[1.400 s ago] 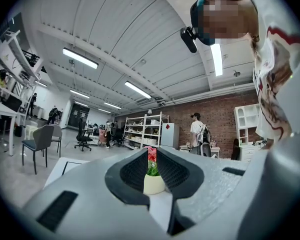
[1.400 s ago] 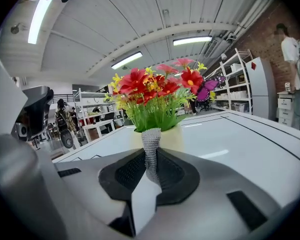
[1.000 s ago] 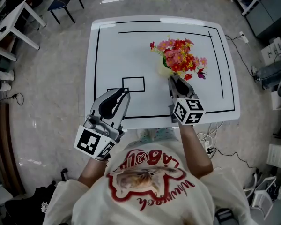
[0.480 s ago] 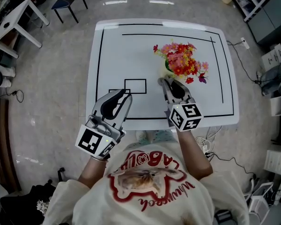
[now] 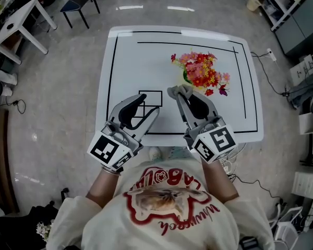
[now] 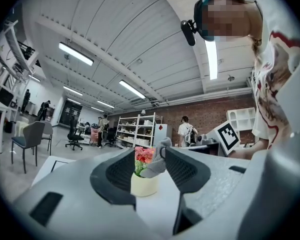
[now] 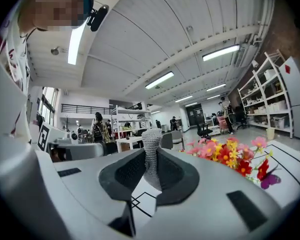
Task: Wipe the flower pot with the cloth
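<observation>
The left tongs, near left, have just been opening and stand partly apart with nothing between them. They would serve best steadying the pot by its wall while the other side wipes. The right tongs pinch a grey cloth, a soft ribbed knit bunched at the pads. It should be pressed broadly against the pot's side and kept below the blooms. Just beyond, right of centre on the white table, stands the flower pot: small, round, matt cream, probably light and easily tipped. Red, pink and yellow flowers overhang its rim.
</observation>
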`<state>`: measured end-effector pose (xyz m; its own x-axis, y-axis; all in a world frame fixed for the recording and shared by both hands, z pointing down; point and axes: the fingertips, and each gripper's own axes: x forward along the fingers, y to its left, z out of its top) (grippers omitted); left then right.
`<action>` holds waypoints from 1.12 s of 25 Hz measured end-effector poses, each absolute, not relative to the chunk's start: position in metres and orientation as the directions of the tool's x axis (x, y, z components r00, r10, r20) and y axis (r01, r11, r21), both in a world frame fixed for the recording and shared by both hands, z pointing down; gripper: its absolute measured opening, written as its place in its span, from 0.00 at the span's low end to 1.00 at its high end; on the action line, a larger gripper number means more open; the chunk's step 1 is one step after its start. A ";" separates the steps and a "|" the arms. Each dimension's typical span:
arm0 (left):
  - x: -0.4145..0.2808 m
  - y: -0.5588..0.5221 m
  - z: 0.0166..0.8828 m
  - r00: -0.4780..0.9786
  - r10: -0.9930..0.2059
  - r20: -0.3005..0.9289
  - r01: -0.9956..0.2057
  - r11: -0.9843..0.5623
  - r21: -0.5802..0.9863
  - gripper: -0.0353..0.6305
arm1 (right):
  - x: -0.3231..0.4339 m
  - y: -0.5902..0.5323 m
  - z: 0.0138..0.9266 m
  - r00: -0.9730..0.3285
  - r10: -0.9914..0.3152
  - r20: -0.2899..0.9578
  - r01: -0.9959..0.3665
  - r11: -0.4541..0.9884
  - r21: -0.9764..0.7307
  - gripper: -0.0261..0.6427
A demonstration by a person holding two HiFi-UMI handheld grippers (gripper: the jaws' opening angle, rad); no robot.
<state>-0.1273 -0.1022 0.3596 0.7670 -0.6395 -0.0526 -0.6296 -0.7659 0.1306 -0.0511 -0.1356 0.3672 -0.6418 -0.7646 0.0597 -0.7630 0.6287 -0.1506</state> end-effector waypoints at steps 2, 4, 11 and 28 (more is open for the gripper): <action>-0.119 -0.099 0.357 0.792 -0.608 -0.051 -0.602 -0.792 0.102 0.38 | -0.053 -0.130 0.354 -0.659 -0.751 0.047 -0.748 0.648 -0.145 0.11; -0.111 -0.095 0.354 0.813 -0.580 -0.047 -0.577 -0.814 0.057 0.44 | -0.055 -0.124 0.342 -0.681 -0.731 0.041 -0.728 0.670 -0.146 0.11; -0.087 -0.099 0.331 0.834 -0.548 -0.067 -0.552 -0.826 -0.113 0.46 | -0.071 -0.105 0.312 -0.761 -0.646 0.058 -0.648 0.753 -0.113 0.11; -0.056 -0.104 0.319 0.826 -0.563 -0.034 -0.541 -0.774 -0.328 0.26 | -0.066 -0.111 0.296 -0.804 -0.588 0.083 -0.594 0.793 -0.135 0.12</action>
